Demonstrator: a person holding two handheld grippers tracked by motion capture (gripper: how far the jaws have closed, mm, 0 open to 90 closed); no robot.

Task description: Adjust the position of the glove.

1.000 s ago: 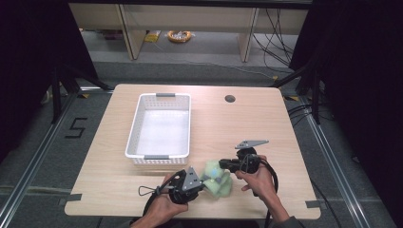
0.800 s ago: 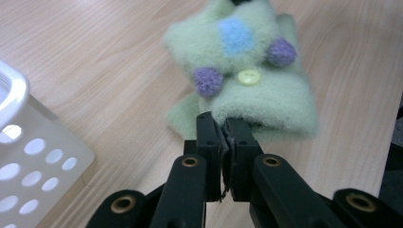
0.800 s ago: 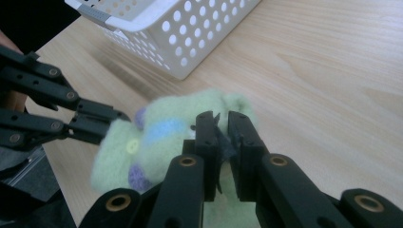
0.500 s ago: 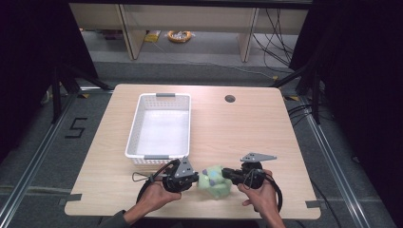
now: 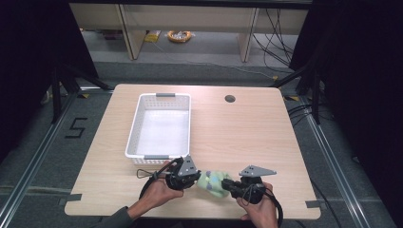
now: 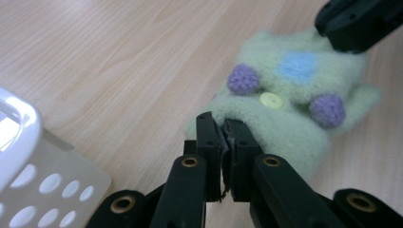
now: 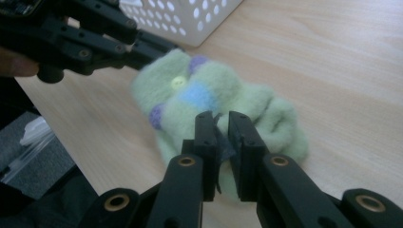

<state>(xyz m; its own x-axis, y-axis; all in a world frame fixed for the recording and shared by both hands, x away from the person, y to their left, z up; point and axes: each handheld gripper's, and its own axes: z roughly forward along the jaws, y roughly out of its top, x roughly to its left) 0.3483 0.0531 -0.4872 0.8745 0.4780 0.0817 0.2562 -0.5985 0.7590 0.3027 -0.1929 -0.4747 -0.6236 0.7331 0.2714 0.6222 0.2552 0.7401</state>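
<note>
1. The green sock (image 5: 213,183) is a fuzzy, pale green knit, soft and lumpy. It has a light blue square patch (image 6: 298,65), two purple crocheted bobbles (image 6: 243,79) and a small yellow button (image 6: 271,99).
2. It lies on the wooden table (image 5: 247,133) near the front edge, between the two grippers and just in front of the basket's near right corner.
3. The left gripper (image 6: 223,124) has its black jaws pressed together on one end of the sock, with a fold of the knit pinched between the pads.
4. The right gripper (image 7: 220,118) is likewise clamped on the other end. A dark strip sits between its pads, probably the pad lining, though the blur there makes it hard to be sure.
5. Both grippers are hard black plastic with brass-coloured pivot pins. Each carries a grey three-cornered plate on top in the high view.
6. The white basket (image 5: 161,154) is rectangular plastic with rounded rims, rows of oval holes in its walls and grey handle tabs at both short ends. It stands just behind the left gripper.
7. The tabletop is smooth, pale wood grain with rounded corners and a round cable hole (image 5: 230,99) at the back. The right half lies bare behind the right gripper.
8. On the floor left of the table, black tape forms the figure "5" (image 5: 77,128).
</note>
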